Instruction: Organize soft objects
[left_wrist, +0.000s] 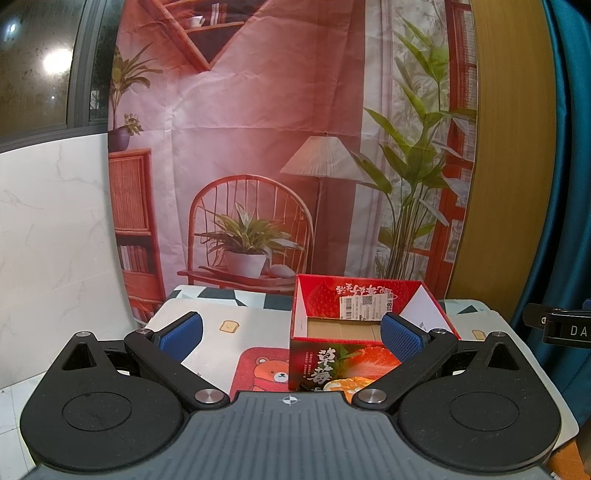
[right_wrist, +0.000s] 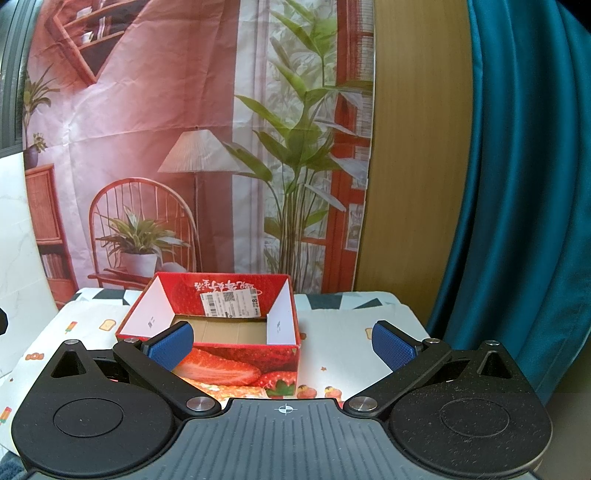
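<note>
Red cardboard, printed with strawberries, forms the open box (right_wrist: 207, 325) standing toward the far edge of the desk (right_wrist: 351, 332), on a cartoon-patterned cloth (left_wrist: 229, 332). Its inside shows only bare brown board and a white shipping label (right_wrist: 229, 302). Both the left hand-held gripper (left_wrist: 291, 334) and the right hand-held gripper (right_wrist: 282, 341) hover near it, blue pads spread wide, holding nothing.

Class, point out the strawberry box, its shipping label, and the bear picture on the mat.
strawberry box (right_wrist: 236, 360), right wrist view, front wall.
shipping label (right_wrist: 231, 303), right wrist view, label's middle.
bear picture (left_wrist: 271, 371), left wrist view, bear's face.
</note>
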